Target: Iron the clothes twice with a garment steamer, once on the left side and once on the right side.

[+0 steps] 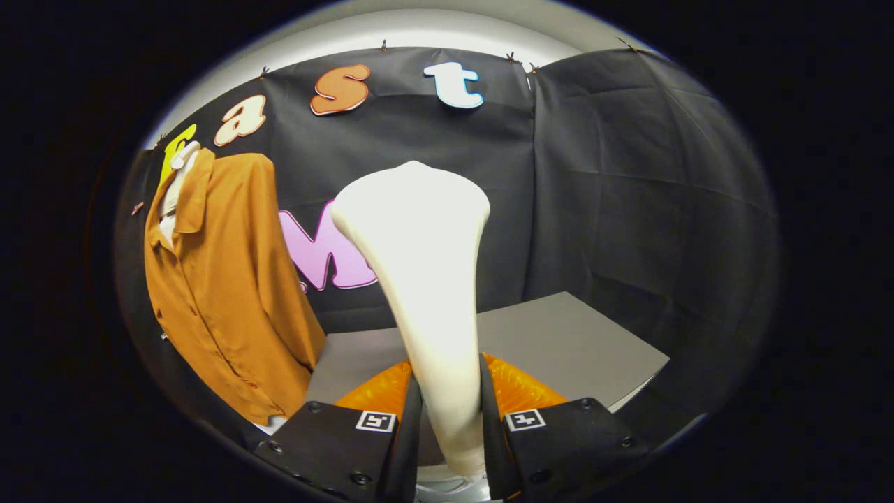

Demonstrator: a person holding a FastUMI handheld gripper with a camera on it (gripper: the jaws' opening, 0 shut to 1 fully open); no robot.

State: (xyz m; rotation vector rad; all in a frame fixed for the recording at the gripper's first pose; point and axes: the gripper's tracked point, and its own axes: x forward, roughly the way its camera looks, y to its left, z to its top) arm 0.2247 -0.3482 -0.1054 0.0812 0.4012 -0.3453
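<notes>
Black cloth lines the booth on every side, and a grey bench (pixel 559 342) sits low beyond the fingers. Up on the left hangs the shirt (pixel 223 293), a rust-orange button-front with its collar at the top, draped on a pale hanger or form against the cloth. And right in the middle, the garment steamer (pixel 426 279): a smooth cream body, narrow at the handle, flaring to a broad head that stands up and ahead of the gripper (pixel 450 419). Both fingers are closed onto the narrow handle, one pressing each side, with only the handle's width between them.

How will it handle? The steamer looks like hard, glossy plastic, so it is stiff but probably slick, and likely top-heavy with that wide head out front; the waist of the handle, where it is held now, seems the sensible place, gripped firmly so it cannot twist. The shirt is thin and soft and should sway and ripple under any push, so a light touch looks wise.

Hard to read: the steamer's face points away, so its nozzle is hidden. Its base drops out of sight between the fingers, and no cord can be made out. The shirt's far sleeve and hem are cut off, and what holds it up is unclear.
</notes>
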